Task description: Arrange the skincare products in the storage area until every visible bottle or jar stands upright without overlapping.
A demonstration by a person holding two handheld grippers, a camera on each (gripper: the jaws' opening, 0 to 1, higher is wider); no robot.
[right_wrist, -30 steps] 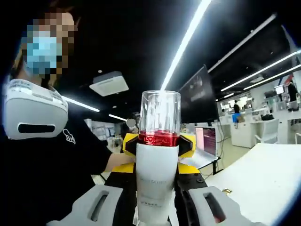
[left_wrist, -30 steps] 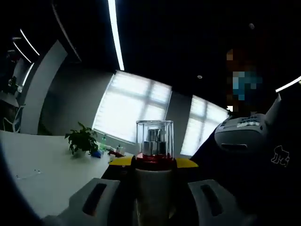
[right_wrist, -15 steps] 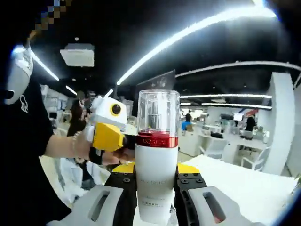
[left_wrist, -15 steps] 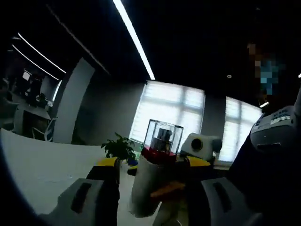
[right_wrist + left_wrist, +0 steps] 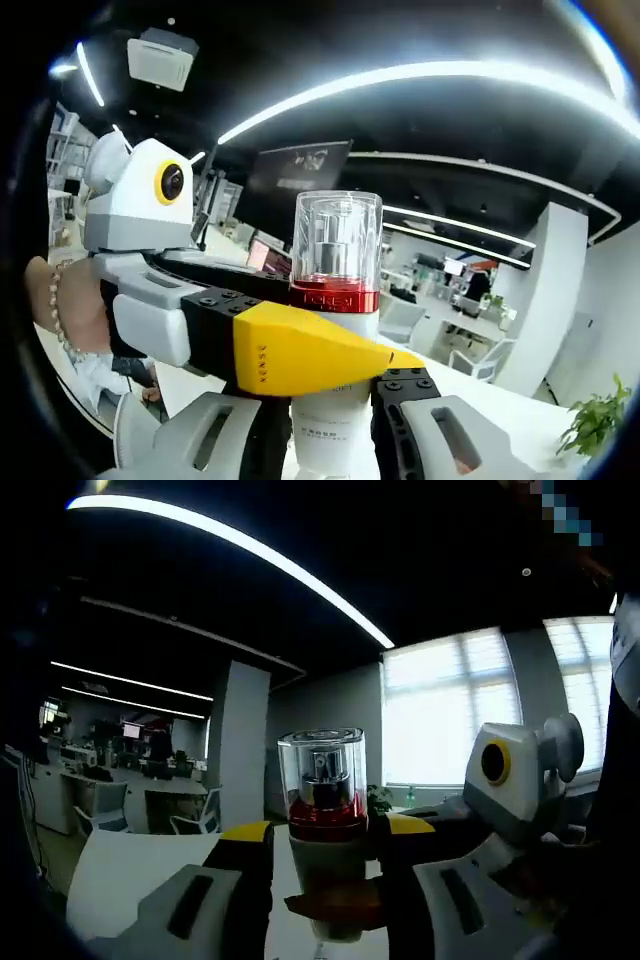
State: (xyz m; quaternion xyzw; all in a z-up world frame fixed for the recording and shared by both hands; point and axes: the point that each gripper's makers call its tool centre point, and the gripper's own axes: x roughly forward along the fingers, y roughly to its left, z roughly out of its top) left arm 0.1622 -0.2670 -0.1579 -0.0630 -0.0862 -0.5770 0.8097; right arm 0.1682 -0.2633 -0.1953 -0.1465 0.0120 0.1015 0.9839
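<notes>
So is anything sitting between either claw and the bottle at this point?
No. In both gripper views the bottle with the clear cap is already between the jaws. The left claw crosses it from the left in the right gripper view, and the right claw grips it from below. Where it must go isn't in sight.

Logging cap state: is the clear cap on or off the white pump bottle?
On. The clear cap covers the pump above the red band of the white pump bottle.

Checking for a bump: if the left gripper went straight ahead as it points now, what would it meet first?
Probably nothing close: the left gripper holds the pump bottle, and beyond it lies open office, with the white column far off. Depth is unclear.
</notes>
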